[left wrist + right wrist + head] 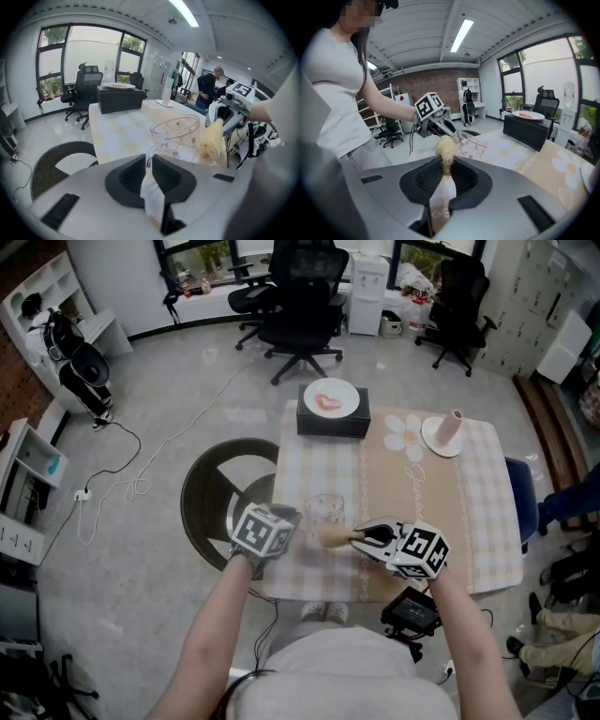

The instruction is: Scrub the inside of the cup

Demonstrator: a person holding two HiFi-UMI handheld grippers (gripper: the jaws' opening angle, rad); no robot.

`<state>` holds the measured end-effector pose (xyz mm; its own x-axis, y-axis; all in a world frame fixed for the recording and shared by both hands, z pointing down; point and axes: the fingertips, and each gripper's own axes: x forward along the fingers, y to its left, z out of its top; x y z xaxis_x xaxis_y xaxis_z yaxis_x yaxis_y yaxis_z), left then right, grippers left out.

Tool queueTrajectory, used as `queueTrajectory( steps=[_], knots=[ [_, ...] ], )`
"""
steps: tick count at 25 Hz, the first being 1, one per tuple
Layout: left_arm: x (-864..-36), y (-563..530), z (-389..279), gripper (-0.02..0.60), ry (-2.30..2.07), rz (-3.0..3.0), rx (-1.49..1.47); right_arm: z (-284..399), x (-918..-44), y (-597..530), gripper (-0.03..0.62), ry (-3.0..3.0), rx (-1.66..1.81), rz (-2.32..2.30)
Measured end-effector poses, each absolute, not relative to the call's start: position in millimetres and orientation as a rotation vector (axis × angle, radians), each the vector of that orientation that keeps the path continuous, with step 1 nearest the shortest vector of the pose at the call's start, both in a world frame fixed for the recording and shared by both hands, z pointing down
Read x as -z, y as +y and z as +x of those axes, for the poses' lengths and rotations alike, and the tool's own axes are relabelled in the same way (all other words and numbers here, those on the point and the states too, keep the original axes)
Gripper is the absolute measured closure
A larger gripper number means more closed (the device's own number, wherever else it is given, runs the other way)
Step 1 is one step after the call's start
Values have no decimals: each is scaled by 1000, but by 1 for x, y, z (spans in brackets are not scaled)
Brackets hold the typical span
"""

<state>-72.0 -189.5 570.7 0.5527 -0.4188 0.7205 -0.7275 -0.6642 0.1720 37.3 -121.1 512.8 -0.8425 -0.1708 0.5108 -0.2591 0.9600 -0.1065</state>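
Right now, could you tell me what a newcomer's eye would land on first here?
The clear glass cup at the near edge of the table, pinched by its handle in the left tongs, stands out first. Close beside it, the right tongs grip a straw-coloured scrubber. Farther back, a white plate sits on a black box.

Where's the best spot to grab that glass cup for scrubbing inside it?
By its handle, from the person's side, as the left gripper does. It juts from the wall of the cup, leaving the open mouth free for the brush.
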Motion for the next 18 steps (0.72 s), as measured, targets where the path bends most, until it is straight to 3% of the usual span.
queueTrajectory(
  steps=[7,18],
  knots=[
    [-572,-192,-72,534,-932,2337,-915,38,-531,-106,540,-2498,-201,196],
    [-572,-199,-73,535,-960,2399,-950,39,-478,-127,540,-2706,-164,286]
  ],
)
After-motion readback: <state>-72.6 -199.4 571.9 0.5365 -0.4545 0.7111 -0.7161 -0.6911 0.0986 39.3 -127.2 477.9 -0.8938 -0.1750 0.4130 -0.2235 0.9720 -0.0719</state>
